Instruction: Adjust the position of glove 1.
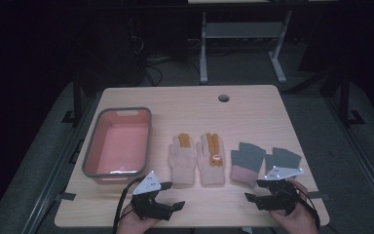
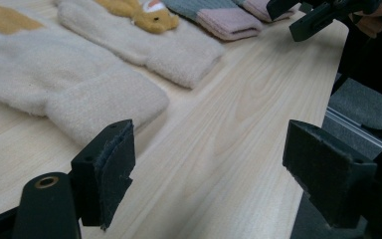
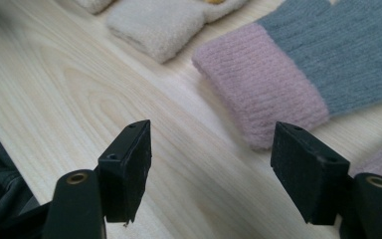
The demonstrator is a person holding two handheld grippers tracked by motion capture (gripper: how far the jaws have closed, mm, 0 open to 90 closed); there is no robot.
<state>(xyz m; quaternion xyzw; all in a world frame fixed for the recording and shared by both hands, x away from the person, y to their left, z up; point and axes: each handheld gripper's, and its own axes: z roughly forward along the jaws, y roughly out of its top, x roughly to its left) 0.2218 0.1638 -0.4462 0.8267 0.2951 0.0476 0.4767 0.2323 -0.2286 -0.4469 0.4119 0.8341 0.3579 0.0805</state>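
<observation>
The left gripper (image 1: 173, 195) and right gripper (image 1: 252, 190) are hovering at the table's (image 1: 253, 112) near edge, jaws standing wide with nothing between them. The cream gloves (image 1: 197, 158) are lying mid-table; the grey gloves (image 1: 265, 163), apparently pink-cuffed, are lying just right of them, beside the right gripper

Pink tub (image 1: 118, 141) left, 2 glove prs, both claws open

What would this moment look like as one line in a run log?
left gripper: open, empty | right gripper: open, empty | cream gloves: on table | grey gloves: on table | pink bin: empty
</observation>
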